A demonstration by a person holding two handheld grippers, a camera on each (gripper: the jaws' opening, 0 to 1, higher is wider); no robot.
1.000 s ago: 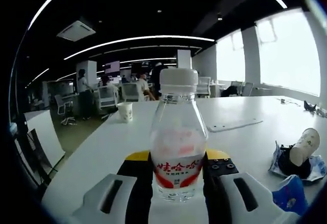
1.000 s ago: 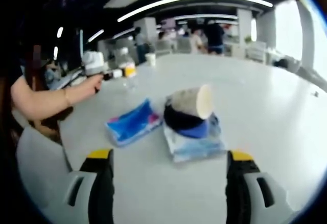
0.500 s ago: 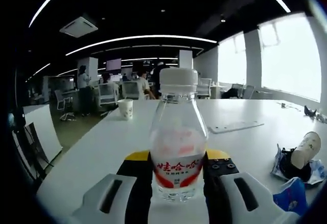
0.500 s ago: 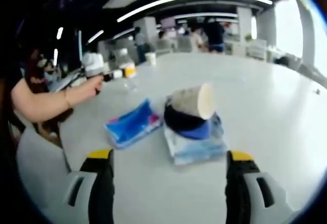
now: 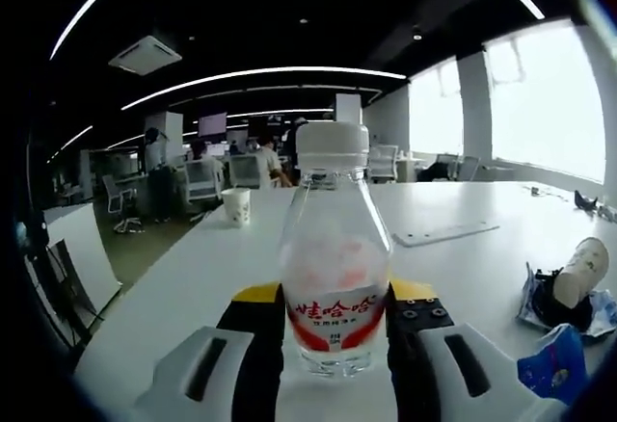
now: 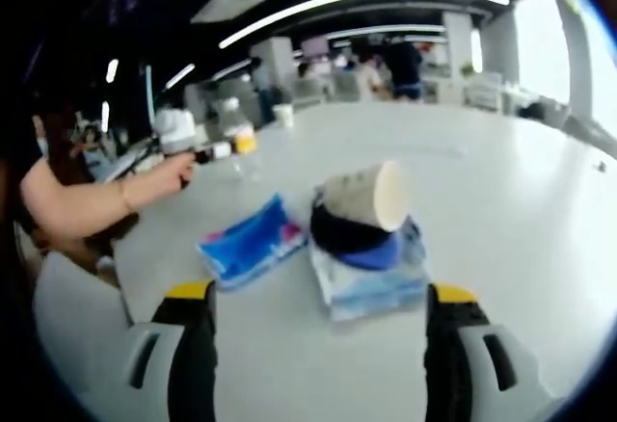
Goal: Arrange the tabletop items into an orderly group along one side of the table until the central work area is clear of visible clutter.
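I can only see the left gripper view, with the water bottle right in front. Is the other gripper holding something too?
Observer: No. The right gripper has its jaws wide apart, with only bare table between them.
Operator: What is it looking at?
Observer: A paper cup lying on its side on a dark round thing, on top of a light blue packet.
Operator: Anything next to that pile?
Observer: A blue pouch lies flat beside it, on the side nearer the person's arm.
Operator: Can you see my bottle from there?
Observer: Yes, far off: the water bottle held up above the white table.
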